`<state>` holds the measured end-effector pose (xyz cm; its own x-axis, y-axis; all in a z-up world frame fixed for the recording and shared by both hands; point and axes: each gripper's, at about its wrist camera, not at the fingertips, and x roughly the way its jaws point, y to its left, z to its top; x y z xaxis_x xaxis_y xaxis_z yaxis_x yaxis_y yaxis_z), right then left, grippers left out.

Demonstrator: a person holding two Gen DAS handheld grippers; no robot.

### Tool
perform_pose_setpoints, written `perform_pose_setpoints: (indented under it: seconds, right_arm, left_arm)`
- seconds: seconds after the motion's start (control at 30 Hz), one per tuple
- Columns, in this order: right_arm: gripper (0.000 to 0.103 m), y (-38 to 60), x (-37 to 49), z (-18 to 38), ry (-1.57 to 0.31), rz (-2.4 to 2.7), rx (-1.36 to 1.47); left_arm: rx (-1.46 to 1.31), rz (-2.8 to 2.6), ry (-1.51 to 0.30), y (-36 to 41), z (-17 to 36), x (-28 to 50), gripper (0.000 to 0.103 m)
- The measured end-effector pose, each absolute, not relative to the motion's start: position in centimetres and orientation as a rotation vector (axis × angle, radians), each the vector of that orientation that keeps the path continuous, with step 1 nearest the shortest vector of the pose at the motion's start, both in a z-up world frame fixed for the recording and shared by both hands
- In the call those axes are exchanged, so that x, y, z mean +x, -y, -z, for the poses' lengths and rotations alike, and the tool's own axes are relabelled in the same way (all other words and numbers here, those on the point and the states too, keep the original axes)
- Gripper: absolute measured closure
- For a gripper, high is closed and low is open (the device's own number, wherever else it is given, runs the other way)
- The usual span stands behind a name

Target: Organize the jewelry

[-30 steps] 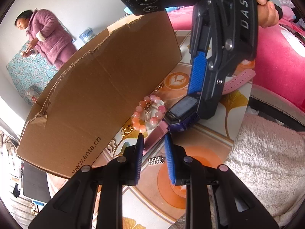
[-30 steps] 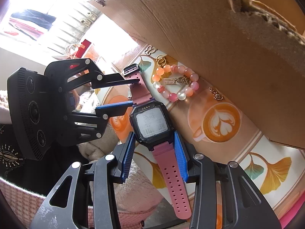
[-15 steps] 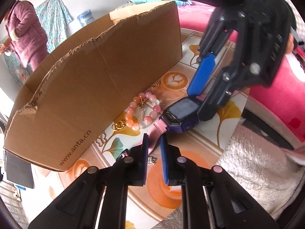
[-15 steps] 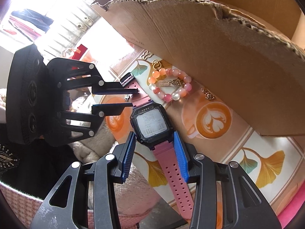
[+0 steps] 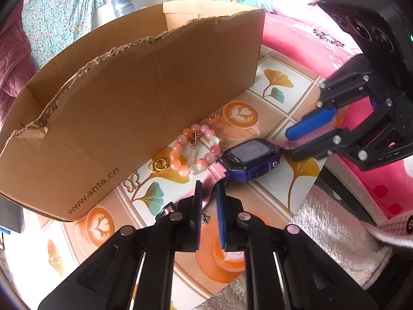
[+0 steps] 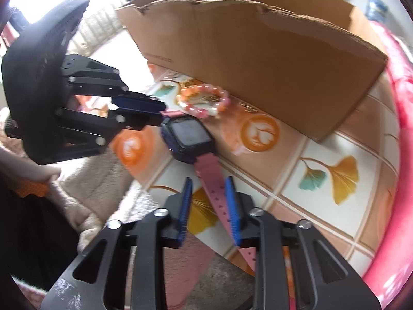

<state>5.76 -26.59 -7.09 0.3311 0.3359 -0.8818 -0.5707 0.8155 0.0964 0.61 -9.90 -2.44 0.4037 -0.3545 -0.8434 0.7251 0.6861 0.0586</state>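
The left hand-held gripper point(image 5: 208, 201) has its blue pads drawn close on the near end of a pink strap, pinching it; the strap's tip is hidden under the black fingers. The strap belongs to a watch point(image 5: 251, 159) with a purple case and dark screen, lying face up on the table point(image 5: 273, 188), whose cloth is printed with ginkgo leaves and coffee cups. A small metal clasp or charm shows just beneath the left fingers, too covered to make out.

The watch's other strap point(image 6: 214, 183) runs between the pads of the right hand-held gripper point(image 6: 208, 201). Its jaws are closing around that strap, and in the left wrist view the upper blue pad lies on the pink band, though the blur in the right wrist view leaves the contact uncertain. The strap's far end passes out of sight below this gripper.

Just beyond the watch lies a bracelet of pink and white beads point(image 5: 196, 149), with a gold ring point(image 5: 158, 165) and a butterfly charm point(image 5: 131, 182) beside it, and a fine gold chain point(image 5: 214, 115) near the base of a cardboard box point(image 5: 144, 98). The box has a torn upper edge; its inside is hidden by the near wall. Pink bedding point(image 5: 296, 33) lies behind, cut off by the lens edge.
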Motion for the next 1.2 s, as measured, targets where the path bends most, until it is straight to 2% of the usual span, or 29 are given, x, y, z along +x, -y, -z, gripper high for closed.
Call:
perform_pose_setpoints:
  seconds: [0.07,0.17,0.47,0.67,0.8,0.9,0.97,1.2]
  right_arm:
    - [0.095,27.0,5.4,6.7,-1.048,-0.562,-0.223]
    - [0.101,27.2,4.5,6.1,-0.993,-0.513,-0.228]
    - [0.102,27.3,3.2,3.3,-0.901,-0.465,-0.216]
    - [0.102,27.0,1.7,-2.5,-0.806,-0.463,-0.255]
    - [0.102,25.8,4.1,-6.7,-0.762,-0.502,-0.275]
    - [0.102,25.0,8.8,-8.4,-0.81,-0.548,-0.267]
    - [0.102,24.8,13.1,-8.2,-0.908,-0.582,-0.231]
    - [0.102,23.4,24.5,-2.0,-1.218,-0.549,-0.197]
  left_arm:
    - [0.459,0.702,-0.909,9.8,2.4,0.3,0.095]
    - [0.438,0.7,-0.892,9.5,2.1,0.1,0.098]
    - [0.365,0.699,-0.847,8.6,-0.2,-0.9,0.101]
    - [0.313,0.71,-0.755,7.3,-5.0,-2.1,0.101]
    - [0.254,0.699,-0.707,5.9,-9.1,0.2,0.101]
    - [0.21,0.677,-0.739,5.5,-11.2,4.1,0.101]
    - [0.179,0.664,-0.795,5.5,-11.5,7.7,0.101]
    - [0.062,0.662,-1.114,6.1,-7.8,19.7,0.101]
